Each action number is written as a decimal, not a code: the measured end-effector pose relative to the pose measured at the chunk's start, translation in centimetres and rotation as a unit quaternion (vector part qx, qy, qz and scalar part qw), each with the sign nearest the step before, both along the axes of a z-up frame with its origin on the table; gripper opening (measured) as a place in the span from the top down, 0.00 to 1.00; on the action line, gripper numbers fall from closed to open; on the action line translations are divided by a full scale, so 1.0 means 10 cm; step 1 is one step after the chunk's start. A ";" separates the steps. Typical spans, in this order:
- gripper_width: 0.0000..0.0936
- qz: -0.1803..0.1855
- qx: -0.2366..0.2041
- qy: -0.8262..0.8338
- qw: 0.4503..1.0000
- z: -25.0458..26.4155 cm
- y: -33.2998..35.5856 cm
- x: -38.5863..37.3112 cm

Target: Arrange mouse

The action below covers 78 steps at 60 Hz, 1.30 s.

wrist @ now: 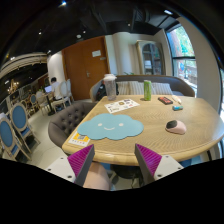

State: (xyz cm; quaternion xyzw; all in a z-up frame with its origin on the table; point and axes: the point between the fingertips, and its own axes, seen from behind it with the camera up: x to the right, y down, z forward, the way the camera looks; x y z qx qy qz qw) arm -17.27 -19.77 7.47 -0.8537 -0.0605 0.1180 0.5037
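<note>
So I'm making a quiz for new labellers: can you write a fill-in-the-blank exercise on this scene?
1. The blue mat on the round table is shaped like a ____.
2. The mouse lies on the ____, apart from the mat.
3. The tool has its fingers ____, with nothing between them.
4. The green bottle stands ____ on the table.

Missing words: cloud; table; open; upright

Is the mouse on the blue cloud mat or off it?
Off it. The mouse sits on the bare wooden table, apart from the cloud mat. The gripper is open, holding nothing.
</note>
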 end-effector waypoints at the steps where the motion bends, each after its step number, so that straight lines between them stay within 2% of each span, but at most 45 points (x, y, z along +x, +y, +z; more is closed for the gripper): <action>1: 0.10 -0.001 0.001 -0.001 1.000 -0.03 0.05 0.04; 7: 0.10 -0.012 0.001 0.005 1.000 -0.07 0.12 0.18; 17: 0.11 -0.042 -0.007 -0.013 0.999 -0.25 0.31 0.94; 27: 0.11 -0.095 -0.030 -0.073 0.992 -0.61 0.75 1.94; 35: 0.11 -0.119 -0.042 -0.101 0.987 -0.84 1.12 2.47; 39: 0.11 -0.122 -0.037 -0.087 0.988 -0.85 1.31 2.61; 46: 0.09 -0.107 -0.045 -0.086 0.989 -0.85 1.58 2.75; 58: 0.12 -0.089 -0.057 -0.090 0.990 -0.84 2.04 2.88; 63: 0.16 -0.096 -0.063 -0.062 0.991 -0.87 2.24 2.92; 69: 0.40 -0.117 -0.062 -0.061 0.989 -0.86 2.36 3.04; 78: 0.45 -0.143 -0.067 -0.048 0.986 -0.87 2.36 3.07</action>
